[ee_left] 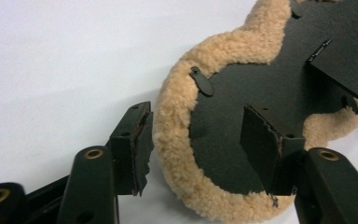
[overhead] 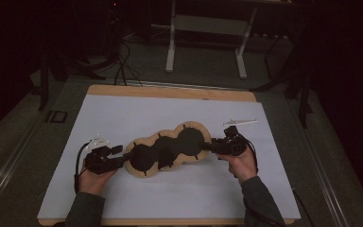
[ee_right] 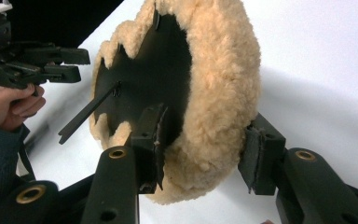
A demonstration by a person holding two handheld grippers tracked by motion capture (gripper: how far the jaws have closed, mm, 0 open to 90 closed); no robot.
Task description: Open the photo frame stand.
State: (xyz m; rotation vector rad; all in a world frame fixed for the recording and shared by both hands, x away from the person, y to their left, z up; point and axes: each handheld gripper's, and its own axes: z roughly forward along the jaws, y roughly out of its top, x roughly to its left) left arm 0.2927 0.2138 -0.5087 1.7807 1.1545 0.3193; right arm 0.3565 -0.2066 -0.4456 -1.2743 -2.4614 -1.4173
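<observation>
Lying on the white table sheet [overhead: 123,118], the tan fleece-edged, black-faced lobed pad [overhead: 168,149] is sitting between both grippers: right gripper [ee_right: 205,149] clamping its fluffy end, left gripper [ee_left: 209,144] gaping wide astride the opposite rim, pads not touching.

Dim lab — cables [overhead: 121,61], white frame stand [overhead: 207,35]

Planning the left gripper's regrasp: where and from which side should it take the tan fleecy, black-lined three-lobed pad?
Probably the fluffy rim of the near end lobe of the tan fleecy, black-lined three-lobed pad, approached from the pad's left end along the white table sheet. The left gripper is open and already straddles that rim, one pad outside, one over the black lining; the right gripper brackets the opposite end.
</observation>
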